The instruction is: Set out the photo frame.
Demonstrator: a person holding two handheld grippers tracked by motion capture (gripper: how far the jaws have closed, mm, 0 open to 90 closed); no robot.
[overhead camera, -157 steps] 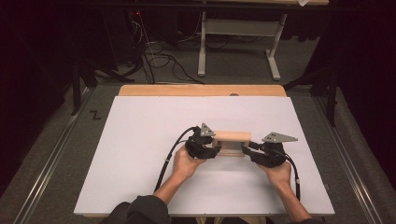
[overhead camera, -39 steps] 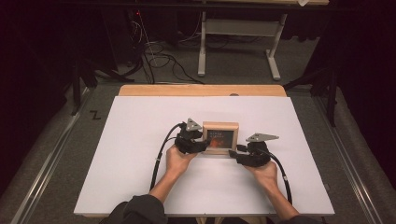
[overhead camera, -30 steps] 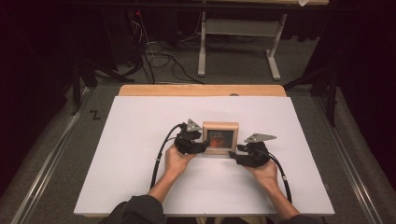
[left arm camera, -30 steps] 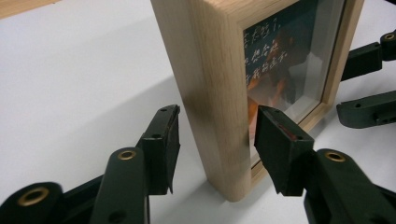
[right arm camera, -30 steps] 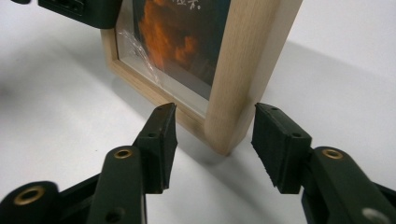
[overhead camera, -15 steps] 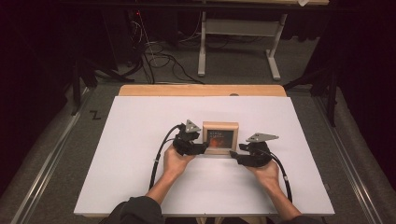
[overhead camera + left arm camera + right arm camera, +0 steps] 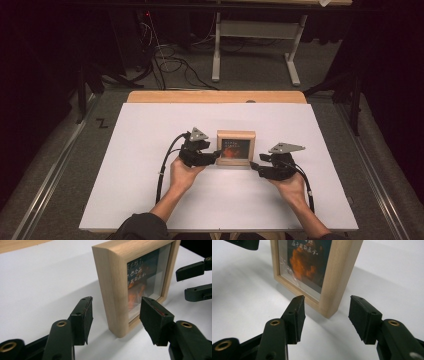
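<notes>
The small light-wood picture frame (image 7: 235,148) with a dark, orange-flamed print stands upright near the middle of the white table top (image 7: 150,130). Your left gripper (image 7: 216,155) straddles its left edge, jaws apart, pads clear of the wood. Your right gripper (image 7: 253,166), jaws likewise apart after closing slightly, sits at its near right corner. Beyond the table, cables (image 7: 170,65) and a grey bench frame (image 7: 255,40) occupy the floor.

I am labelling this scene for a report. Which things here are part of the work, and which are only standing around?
Part of the work:
- picture frame, standing upright on the white table
- left gripper, open
- right gripper, open

Only standing around:
- cables on the floor
- grey stand behind the table
</notes>
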